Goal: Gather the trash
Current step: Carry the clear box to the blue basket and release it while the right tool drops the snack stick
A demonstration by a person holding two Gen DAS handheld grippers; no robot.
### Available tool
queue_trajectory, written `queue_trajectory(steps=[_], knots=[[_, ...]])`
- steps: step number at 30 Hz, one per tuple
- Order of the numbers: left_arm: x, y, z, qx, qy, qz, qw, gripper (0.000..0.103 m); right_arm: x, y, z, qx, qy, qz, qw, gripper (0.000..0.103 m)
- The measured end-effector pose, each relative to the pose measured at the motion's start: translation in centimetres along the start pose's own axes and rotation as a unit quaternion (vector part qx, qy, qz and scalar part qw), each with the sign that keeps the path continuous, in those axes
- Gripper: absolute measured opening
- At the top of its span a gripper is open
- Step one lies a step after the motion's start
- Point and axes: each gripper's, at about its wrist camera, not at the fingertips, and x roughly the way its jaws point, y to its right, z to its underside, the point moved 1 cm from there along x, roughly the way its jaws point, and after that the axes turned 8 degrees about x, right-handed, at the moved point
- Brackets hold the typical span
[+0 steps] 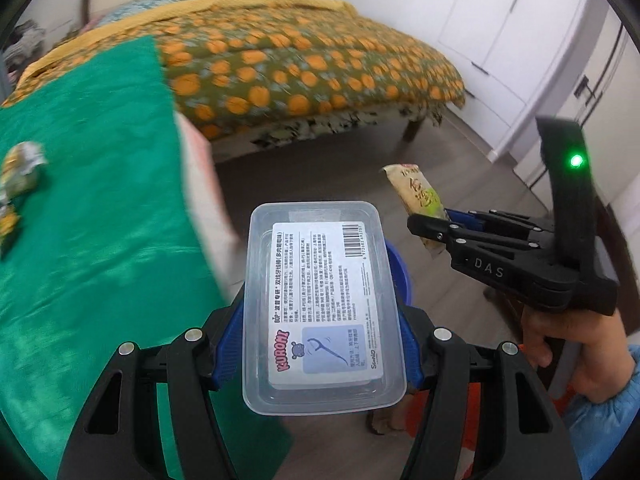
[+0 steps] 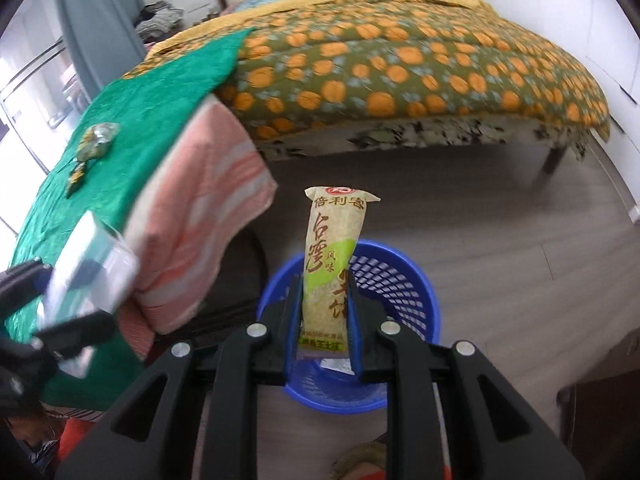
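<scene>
- The left claw (image 1: 320, 332) was clenched on a clear plastic box (image 1: 322, 304) with a printed label, held off the edge of the green-covered desk (image 1: 92, 216).
- The right claw (image 2: 325, 316) gripped a snack wrapper (image 2: 330, 264) upright – directly above the blue basket (image 2: 404, 280) on the floor.
- Crumpled wrappers (image 2: 94, 140) lay on the desk, well apart from both claws – a bed (image 2: 400, 68) stood behind.
</scene>
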Motion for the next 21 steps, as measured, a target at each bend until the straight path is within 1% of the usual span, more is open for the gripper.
queue_trajectory(steps=[4,10,12,13,14,15,18,19,20,21], knots=[[3.3,1.3,-0.6,0.002,-0.013,0.004,0.9999,0.063,0.7,1.8,-0.1,0.017,-0.007,-0.002,1.000,0.019],[6.6,1.4,-1.7,-0.004,-0.023,0.003,0.9997,0.063,1.4,3.5,-0.5,0.035,-0.012,-0.016,0.999,0.020],[7.8,1.6,-1.9,-0.002,-0.021,0.003,0.9998,0.065,1.8,3.9,-0.6,0.039,-0.013,-0.020,0.999,0.023],[8.8,1.6,-2.2,0.000,-0.021,0.000,0.9998,0.077,1.8,4.0,-0.7,0.041,-0.011,-0.022,0.999,0.032],[9.2,1.6,-2.4,-0.001,-0.020,-0.004,0.9998,0.083,1.9,4.4,-0.8,0.044,-0.009,-0.023,0.999,0.043],[9.4,1.6,-2.4,-0.004,-0.016,-0.009,0.9998,0.086,1.9,4.6,-0.9,0.048,-0.008,-0.019,0.999,0.045],[9.6,1.2,-3.0,-0.015,-0.015,-0.006,0.9998,0.086,1.3,5.9,-1.2,0.074,0.004,-0.015,0.997,0.047],[9.0,1.1,-3.2,-0.018,-0.007,-0.003,0.9998,0.086,0.9,6.2,-1.4,0.081,0.011,-0.015,0.997,0.051],[8.5,1.1,-3.3,-0.017,-0.001,-0.003,0.9998,0.087,0.6,6.3,-1.4,0.084,0.016,-0.014,0.996,0.062],[7.5,1.1,-3.3,-0.015,0.006,-0.005,0.9999,0.088,0.0,6.3,-1.5,0.088,0.027,-0.013,0.996,0.067]])
